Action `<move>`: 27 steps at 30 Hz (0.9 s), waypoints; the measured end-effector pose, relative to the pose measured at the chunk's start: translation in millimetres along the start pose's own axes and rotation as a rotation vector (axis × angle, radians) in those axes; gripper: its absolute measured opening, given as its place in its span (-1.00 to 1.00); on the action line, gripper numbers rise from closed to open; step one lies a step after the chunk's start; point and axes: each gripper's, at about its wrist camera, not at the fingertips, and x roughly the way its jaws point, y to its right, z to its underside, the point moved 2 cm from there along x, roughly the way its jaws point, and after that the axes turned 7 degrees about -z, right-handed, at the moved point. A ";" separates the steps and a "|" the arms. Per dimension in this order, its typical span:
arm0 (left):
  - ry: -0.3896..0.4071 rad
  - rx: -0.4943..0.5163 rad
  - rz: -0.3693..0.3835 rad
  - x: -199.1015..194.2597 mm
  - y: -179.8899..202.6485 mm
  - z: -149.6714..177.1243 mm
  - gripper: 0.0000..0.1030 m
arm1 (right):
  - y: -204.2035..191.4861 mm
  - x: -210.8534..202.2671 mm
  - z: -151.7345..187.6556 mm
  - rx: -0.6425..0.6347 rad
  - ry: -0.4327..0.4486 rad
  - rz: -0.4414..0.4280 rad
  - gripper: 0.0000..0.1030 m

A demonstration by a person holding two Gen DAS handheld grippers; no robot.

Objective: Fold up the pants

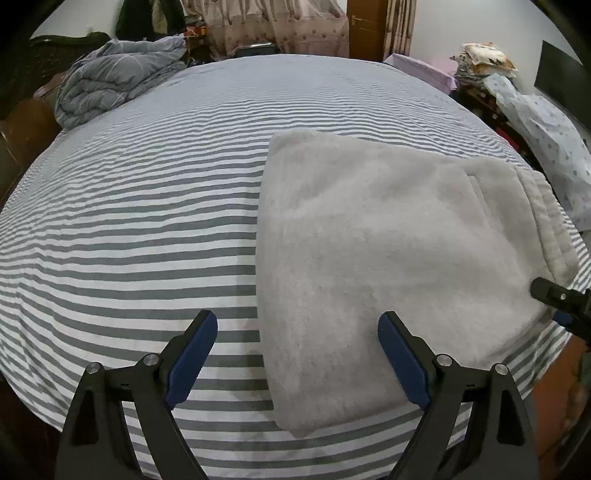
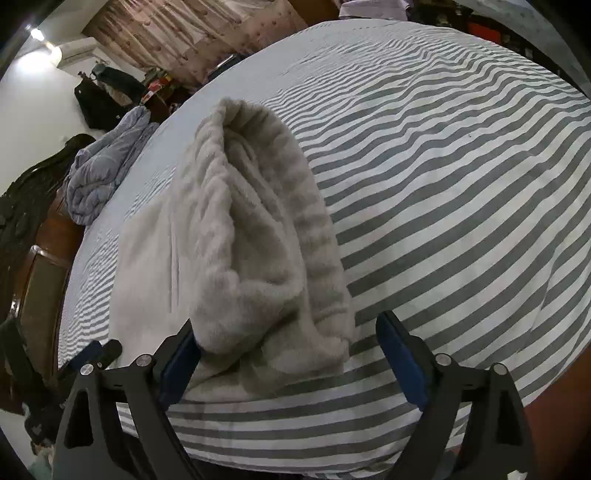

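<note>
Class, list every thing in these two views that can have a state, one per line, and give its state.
Fluffy light-grey fleece pants: folded into a compact bundle, lying on the bed.
Grey-and-white striped bed sheet: spread out, mildly rippled.
Blue-grey quilted duvet: bunched at the far corner.
Left gripper: open, holding nothing.
Right gripper: open, pants' edge between its fingers, not clamped.
Brown wooden door: shut.

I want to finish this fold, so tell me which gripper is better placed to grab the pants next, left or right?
Probably the right gripper: the waistband end of the pants already lies between its open fingers. The left gripper, also open, straddles the folded edge, half over the bare striped sheet.
</note>
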 end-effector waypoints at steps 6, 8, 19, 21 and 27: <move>0.005 0.010 0.001 -5.1 -1.9 -0.6 0.73 | 1.7 1.1 6.1 -0.017 -0.023 -0.041 0.74; 0.004 0.005 0.016 -5.1 -5.3 -2.7 0.73 | 3.8 3.6 5.5 -0.019 -0.035 -0.062 0.74; -0.039 -0.045 0.027 13.1 -28.8 -5.5 0.73 | 16.5 16.0 -0.1 -0.061 -0.065 -0.129 0.88; -0.043 -0.056 0.033 15.0 -31.1 -5.8 0.73 | 14.8 16.6 -0.6 -0.079 -0.060 -0.134 0.89; -0.064 -0.088 0.069 19.5 -39.6 -6.2 0.79 | 9.6 18.1 -1.5 -0.085 -0.057 -0.152 0.89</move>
